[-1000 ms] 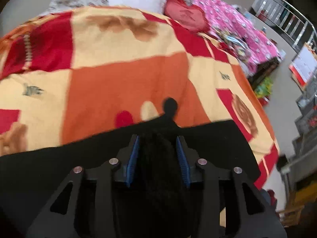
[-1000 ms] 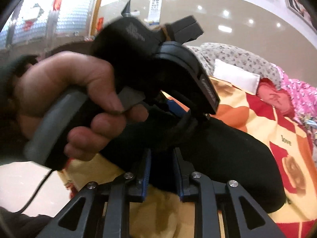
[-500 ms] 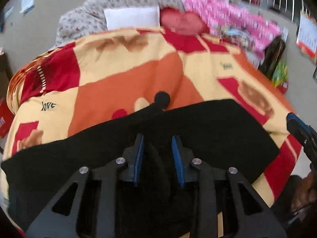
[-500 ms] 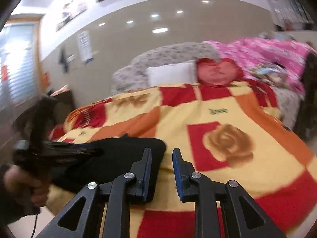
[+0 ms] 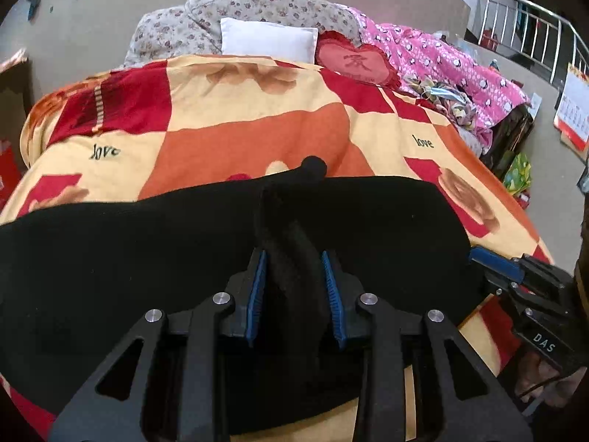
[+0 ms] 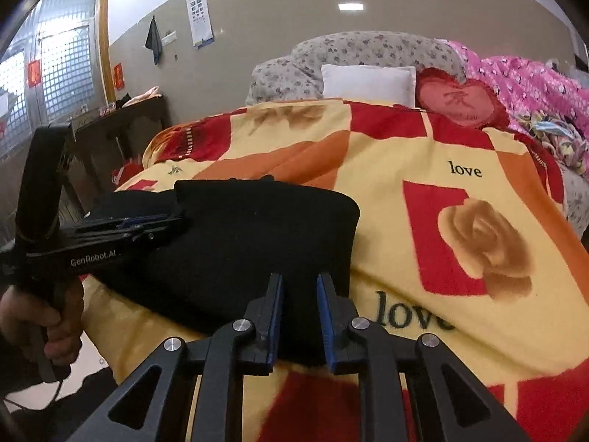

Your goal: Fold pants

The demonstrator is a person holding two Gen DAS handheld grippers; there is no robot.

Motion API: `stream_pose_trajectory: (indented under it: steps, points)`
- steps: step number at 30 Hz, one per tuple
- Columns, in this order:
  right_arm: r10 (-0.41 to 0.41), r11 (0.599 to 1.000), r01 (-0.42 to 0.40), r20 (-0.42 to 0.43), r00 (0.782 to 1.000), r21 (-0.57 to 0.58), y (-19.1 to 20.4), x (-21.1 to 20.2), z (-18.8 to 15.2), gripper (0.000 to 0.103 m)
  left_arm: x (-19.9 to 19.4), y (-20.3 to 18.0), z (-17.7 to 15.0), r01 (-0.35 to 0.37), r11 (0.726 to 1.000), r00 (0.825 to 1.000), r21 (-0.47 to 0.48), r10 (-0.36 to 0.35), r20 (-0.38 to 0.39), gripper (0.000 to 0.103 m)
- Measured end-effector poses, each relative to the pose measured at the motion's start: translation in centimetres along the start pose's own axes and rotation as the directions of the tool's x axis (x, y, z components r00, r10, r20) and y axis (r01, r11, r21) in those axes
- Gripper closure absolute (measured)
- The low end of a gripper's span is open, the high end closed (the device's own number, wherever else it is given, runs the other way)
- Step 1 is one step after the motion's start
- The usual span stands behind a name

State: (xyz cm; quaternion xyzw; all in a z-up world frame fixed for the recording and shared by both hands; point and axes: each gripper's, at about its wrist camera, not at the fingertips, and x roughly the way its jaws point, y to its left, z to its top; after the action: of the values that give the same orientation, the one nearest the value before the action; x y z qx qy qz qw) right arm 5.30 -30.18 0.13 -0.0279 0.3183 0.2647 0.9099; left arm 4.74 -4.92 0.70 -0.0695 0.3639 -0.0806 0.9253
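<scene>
Across the bed's red-and-yellow rose blanket (image 6: 460, 154), near its foot edge, the black pants (image 5: 147, 250) lie with their long axis crosswise, soft and limp, best taken by edge bunches, as the left tool (image 5: 296, 294) is clenched on a ridge while the right tool (image 6: 300, 316) hangs released at their end.

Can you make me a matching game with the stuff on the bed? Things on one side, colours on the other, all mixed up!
Things:
1. pants
2. heart cushion
3. pillow
4. penguin blanket

Colours:
A. white
B. pink
C. black
D. red

Pairs: 1-C, 2-D, 3-A, 4-B.

Bonus: the left gripper pinches a fold of the pants.
</scene>
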Motion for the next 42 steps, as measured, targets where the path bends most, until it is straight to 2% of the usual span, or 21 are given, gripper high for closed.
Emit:
stream_pose_trajectory:
  steps: [2, 4, 7, 11, 12, 14, 15, 16, 18, 20, 22, 23, 25, 28, 31, 33, 35, 37, 38, 40, 42]
  points:
    - [0.006, 1.000, -0.006, -0.006, 1.000, 0.009, -0.1, 0.0, 0.2, 0.086, 0.1, 0.1, 0.1, 0.006, 1.000, 1.000, -0.003, -0.006, -0.004, 0.072]
    - [-0.005, 1.000, 0.004, 0.025, 1.000, 0.021, -0.3, -0.4, 1.2, 0.086, 0.1, -0.1, 0.0, 0.001, 1.000, 1.000, 0.008, -0.001, 0.006, 0.072]
    - [-0.025, 0.999, 0.023, 0.062, 0.998, 0.023, -0.9, 0.5, 4.2, 0.086, 0.1, -0.1, -0.2, 0.001, 1.000, 1.000, 0.006, -0.001, 0.015, 0.071]
    - [-0.033, 0.999, 0.034, -0.115, 0.993, 0.003, -1.0, 5.8, 5.2, 0.086, -0.1, 0.4, 0.3, 0.017, 1.000, 1.000, -0.022, -0.017, -0.002, 0.072]
    - [-0.038, 0.999, 0.038, -0.112, 0.993, -0.006, -0.9, 5.7, 5.4, 0.086, -0.4, 0.5, 0.7, 0.010, 0.999, 1.000, -0.034, -0.011, -0.006, 0.072]
    - [-0.047, 0.999, 0.044, -0.117, 0.992, -0.025, -0.7, 5.7, 5.4, 0.086, -1.7, 0.2, 2.0, -0.014, 1.000, 0.999, -0.022, 0.015, 0.052, 0.072]
    - [-0.045, 0.999, 0.044, -0.116, 0.992, -0.017, -0.8, 5.6, 5.4, 0.086, -2.6, -0.4, 2.8, 0.011, 1.000, 0.995, -0.003, -0.011, 0.100, 0.072]
    - [-0.046, 0.999, 0.044, -0.116, 0.992, -0.017, -0.8, 5.6, 5.4, 0.086, -2.9, -0.8, 3.3, 0.039, 0.999, 0.993, 0.010, -0.040, 0.112, 0.072]
    - [-0.052, 0.998, 0.050, -0.115, 0.992, -0.024, -0.7, 5.6, 5.4, 0.086, -2.4, -2.2, 4.3, 0.078, 0.996, 0.993, 0.046, -0.082, 0.088, 0.072]
    - [-0.058, 0.998, 0.055, -0.114, 0.992, -0.031, -0.6, 5.5, 5.3, 0.086, -0.6, -3.0, 4.8, 0.050, 0.997, 0.998, 0.064, -0.053, 0.043, 0.072]
    - [-0.058, 0.998, 0.055, -0.114, 0.992, -0.032, -0.6, 5.5, 5.3, 0.085, 2.5, -1.9, 4.7, -0.021, 1.000, 0.998, 0.014, 0.022, -0.051, 0.072]
    - [-0.054, 0.998, 0.051, -0.114, 0.992, -0.028, -0.6, 5.6, 5.3, 0.085, 3.3, -0.9, 4.5, -0.010, 1.000, 0.997, -0.028, 0.008, -0.072, 0.071]
    - [-0.046, 0.999, 0.044, -0.114, 0.992, -0.020, -0.7, 5.6, 5.3, 0.085, 3.0, -0.4, 4.2, 0.015, 0.999, 0.998, -0.045, -0.017, -0.056, 0.072]
    - [-0.047, 0.999, 0.045, -0.116, 0.992, -0.022, -0.6, 5.6, 5.4, 0.085, 2.7, -1.3, 3.6, -0.021, 1.000, 0.999, 0.002, 0.021, -0.048, 0.072]
    - [-0.090, 0.996, 0.091, -0.072, 0.993, 0.004, -0.2, 5.1, 6.2, 0.086, 2.4, -0.8, 3.1, 0.012, 1.000, 1.000, -0.022, -0.013, -0.027, 0.072]
    - [-0.022, 1.000, 0.023, -0.064, 0.998, 0.018, 0.8, 5.3, 7.0, 0.086, 2.6, -0.2, 3.2, 0.036, 0.998, 0.999, -0.047, -0.037, -0.026, 0.072]
    - [0.019, 0.998, -0.026, -0.104, 0.994, -0.063, 3.0, 6.7, 7.6, 0.086, 2.6, -0.2, 3.5, 0.035, 0.998, 0.999, -0.047, -0.036, -0.024, 0.072]
    - [-0.031, 0.990, 0.004, -0.189, 0.981, -0.144, 4.3, 8.8, 7.2, 0.085, 2.6, -0.2, 3.5, 0.034, 0.998, 0.999, -0.049, -0.035, -0.023, 0.072]
    - [-0.047, 0.986, 0.019, -0.166, 0.985, -0.164, 4.5, 8.9, 7.2, 0.085, 2.5, -0.2, 3.5, 0.037, 0.998, 0.999, -0.051, -0.039, -0.022, 0.072]
    - [-0.030, 0.993, 0.007, -0.191, 0.981, -0.121, 4.0, 8.8, 7.5, 0.085, 2.4, 0.0, 3.4, 0.046, 0.997, 0.999, -0.059, -0.047, -0.018, 0.072]
    - [0.000, 0.997, -0.013, -0.181, 0.983, -0.075, 3.4, 7.7, 7.5, 0.086, 2.2, 0.2, 3.3, 0.057, 0.996, 0.998, -0.068, -0.057, -0.011, 0.072]
